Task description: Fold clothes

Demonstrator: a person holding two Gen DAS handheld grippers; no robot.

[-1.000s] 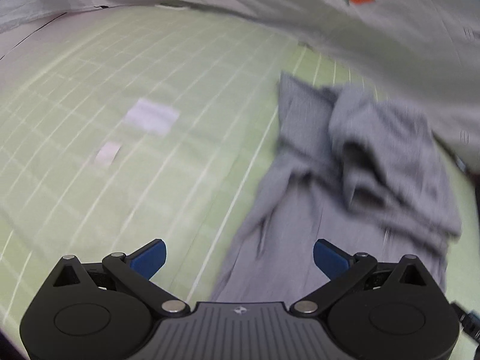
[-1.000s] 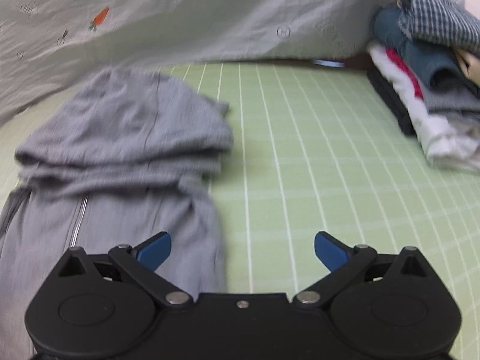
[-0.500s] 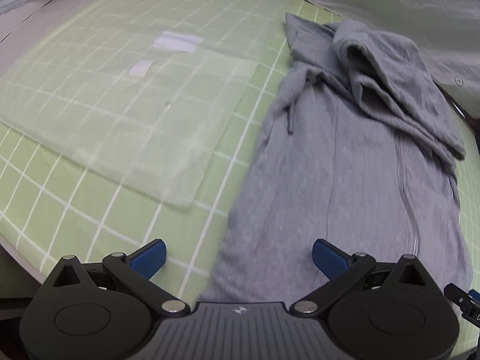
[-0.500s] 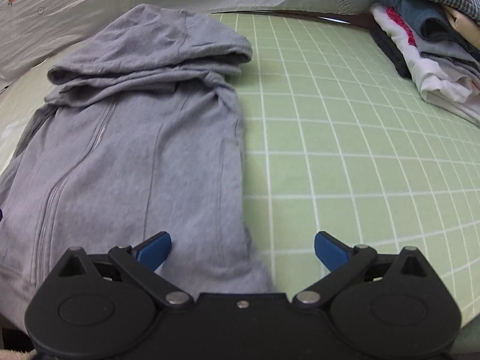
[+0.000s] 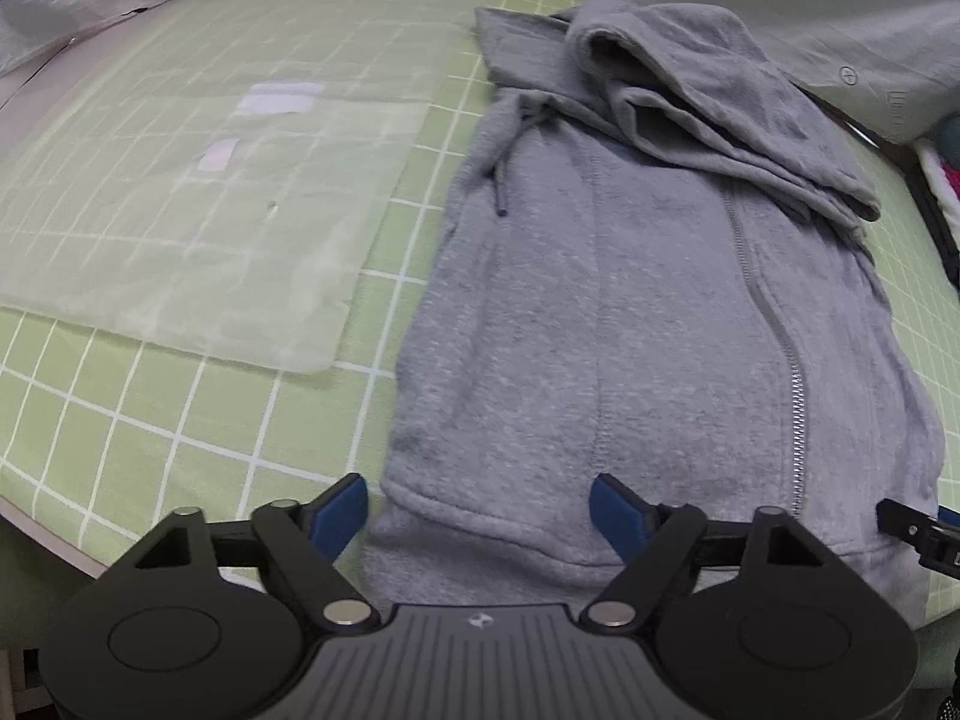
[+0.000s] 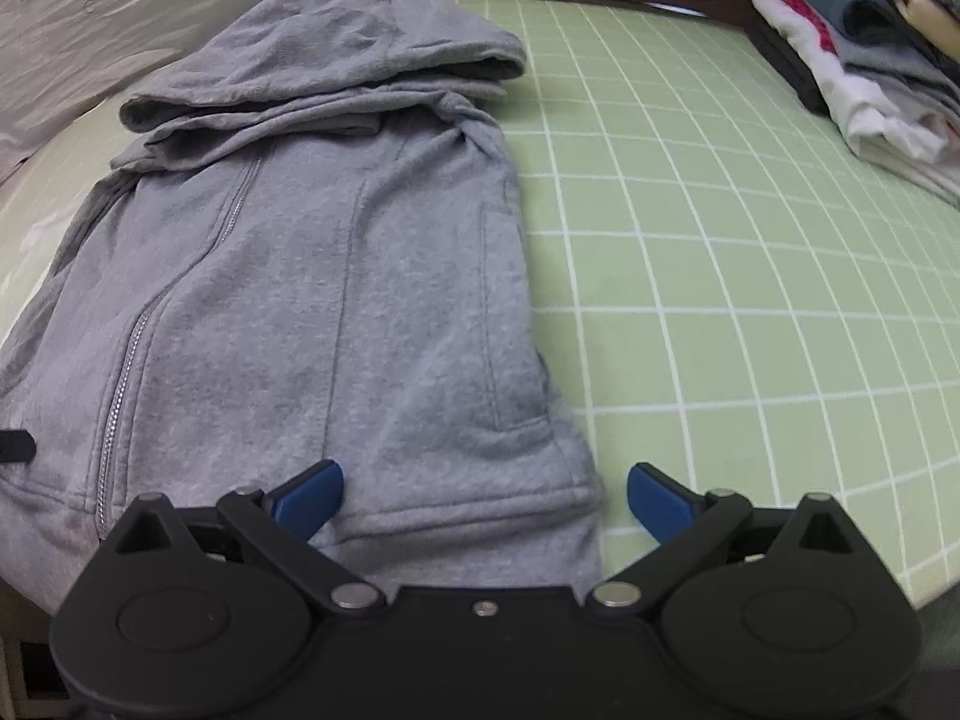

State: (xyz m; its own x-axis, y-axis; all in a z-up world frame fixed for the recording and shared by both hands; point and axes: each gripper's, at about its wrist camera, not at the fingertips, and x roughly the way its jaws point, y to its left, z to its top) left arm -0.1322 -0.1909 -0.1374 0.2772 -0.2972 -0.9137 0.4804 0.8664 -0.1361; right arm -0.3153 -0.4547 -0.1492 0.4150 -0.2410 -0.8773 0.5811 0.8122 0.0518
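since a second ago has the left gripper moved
Yes. The left gripper has pulled back along the green grid mat to the grey hoodie's bottom hem, jaws closing but not gripping.

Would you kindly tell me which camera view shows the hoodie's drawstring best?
The left wrist view: the drawstring hangs in plain sight near the collar of the grey hoodie. The right wrist view shows the hoodie but no drawstring.

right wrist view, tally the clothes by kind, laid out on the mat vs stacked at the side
Grey zip-up fleece hoodie laid flat on the green grid mat: 1
Stack of folded clothes at the mat's far right: 1 stack; separate pieces too bunched to count
Total: 1 laid-out garment and 1 stack
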